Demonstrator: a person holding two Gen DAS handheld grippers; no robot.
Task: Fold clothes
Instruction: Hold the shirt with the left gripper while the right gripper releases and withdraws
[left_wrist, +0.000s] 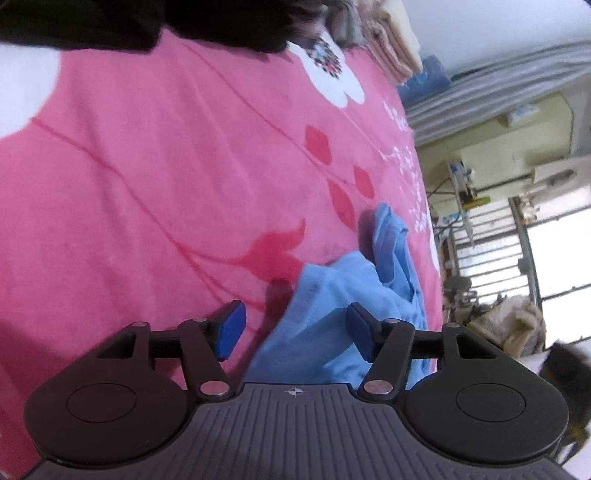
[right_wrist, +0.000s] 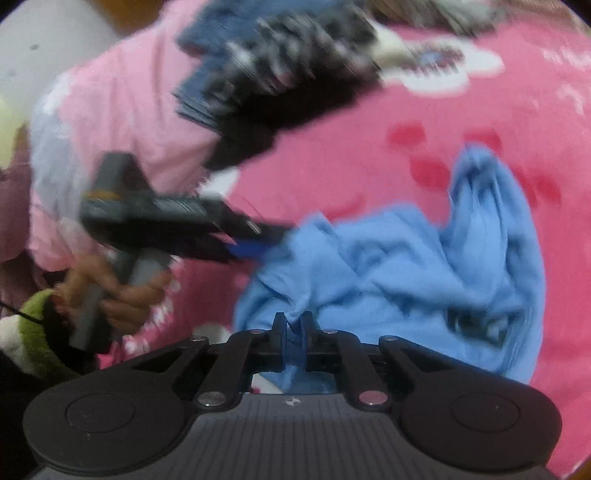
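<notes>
A wide stretch of pink blanket (left_wrist: 155, 184) lies bare ahead of the left gripper (left_wrist: 295, 328), up to a dark garment (left_wrist: 110, 22) at its far edge. To the right the blanket ends at the bed's side, beyond which the room drops away.

The left gripper's jaws stand apart, about half open, and grip nothing. The blue pad (left_wrist: 231, 328) on one side hangs over bare blanket; the other sits above the edge of the blue shirt (left_wrist: 332, 295). Whether that pad touches the cloth cannot be told.

The right gripper (right_wrist: 293, 332) is closed tight on a pinched fold of the shirt (right_wrist: 388, 266), the cloth bunching up between the pads. The rest of the shirt lies crumpled on the blanket (right_wrist: 332, 155), spreading right and away, with one peak standing up at its far end.

In the right wrist view, the left gripper (right_wrist: 251, 247) reaches in from the left, held by a hand (right_wrist: 110, 291), its tip at the shirt's near-left edge. A green plush thing (right_wrist: 33, 332) sits by the hand.

The blanket carries white flowers and red leaves. Folded towels (left_wrist: 391, 40) lie at the far edge. The room past the bed shows a barred window (left_wrist: 517, 251) and clutter.
</notes>
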